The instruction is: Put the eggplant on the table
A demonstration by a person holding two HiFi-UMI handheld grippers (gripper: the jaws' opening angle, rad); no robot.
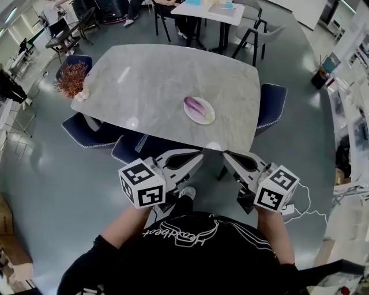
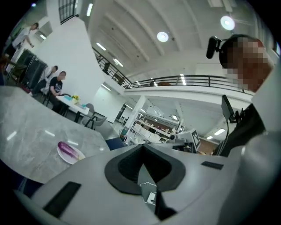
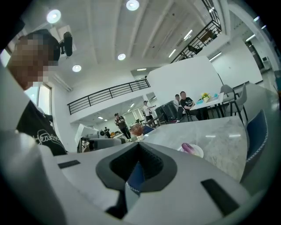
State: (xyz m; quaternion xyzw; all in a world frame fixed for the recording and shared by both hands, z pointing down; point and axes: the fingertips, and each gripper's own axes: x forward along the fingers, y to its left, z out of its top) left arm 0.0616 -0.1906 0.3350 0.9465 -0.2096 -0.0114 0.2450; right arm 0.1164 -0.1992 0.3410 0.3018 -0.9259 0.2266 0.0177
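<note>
A purple eggplant (image 1: 195,107) lies on a small white plate (image 1: 209,116) near the front right of the grey marble table (image 1: 144,86). Both grippers hover below the table's near edge, in front of the person's chest, pointing toward it. The left gripper (image 1: 198,154) is shut with nothing in it, and so is the right gripper (image 1: 226,154). The left gripper view shows its jaws (image 2: 141,148) pressed together, with the eggplant (image 2: 66,148) far off at lower left. In the right gripper view the jaws (image 3: 138,147) meet too, and the eggplant (image 3: 187,147) lies beyond them.
A reddish dried plant (image 1: 72,78) stands at the table's left corner. Blue chairs (image 1: 271,102) (image 1: 87,130) (image 1: 131,147) sit round the table, one just ahead of the grippers. A white table (image 1: 210,10) with black chairs and seated people is farther back.
</note>
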